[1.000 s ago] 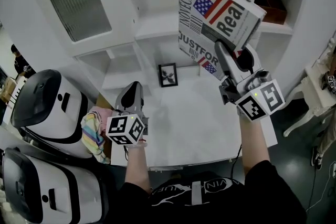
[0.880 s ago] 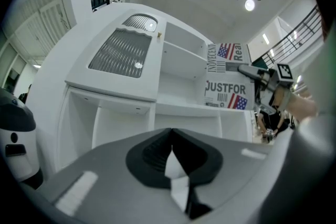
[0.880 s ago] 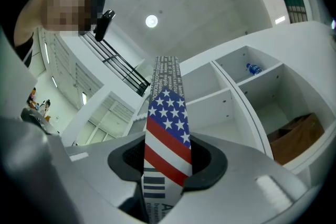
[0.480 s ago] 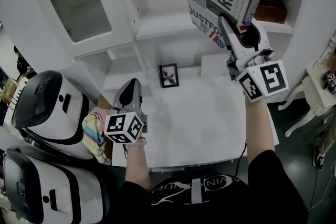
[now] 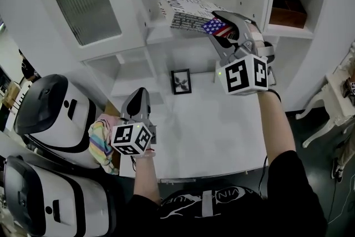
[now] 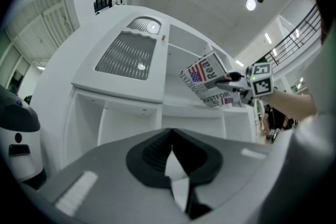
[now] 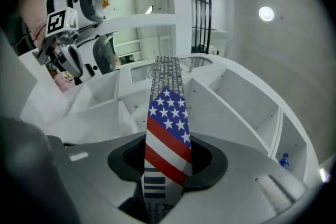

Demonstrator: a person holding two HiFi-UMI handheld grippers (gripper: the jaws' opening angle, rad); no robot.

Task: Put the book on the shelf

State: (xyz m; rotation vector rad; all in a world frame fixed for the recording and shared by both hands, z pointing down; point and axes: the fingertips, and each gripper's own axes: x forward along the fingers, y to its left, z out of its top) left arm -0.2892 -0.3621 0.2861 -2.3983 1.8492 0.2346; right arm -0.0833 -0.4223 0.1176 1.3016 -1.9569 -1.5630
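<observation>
The book (image 5: 186, 13), white with black print and a stars-and-stripes flag, lies nearly flat, its far end over the white shelf (image 5: 161, 35) of the cabinet. My right gripper (image 5: 222, 28) is shut on its near edge. In the right gripper view the flag edge of the book (image 7: 167, 128) runs upright between the jaws, pressed from both sides. My left gripper (image 5: 137, 104) hangs low over the desk's left side, shut and holding nothing. From the left gripper view the book (image 6: 207, 84) and the right gripper (image 6: 239, 80) show against the cabinet.
A small framed picture (image 5: 178, 80) leans at the back of the white desk (image 5: 211, 130). A glass-fronted cabinet door (image 5: 83, 3) stands at upper left, a brown box (image 5: 287, 8) in the right-hand shelf. White and black rounded machines (image 5: 47, 114) and a colourful cloth (image 5: 102, 139) crowd the left.
My right gripper has swung the book from upright and high down to nearly flat, moving it left and toward the shelf. The left gripper has stayed put.
</observation>
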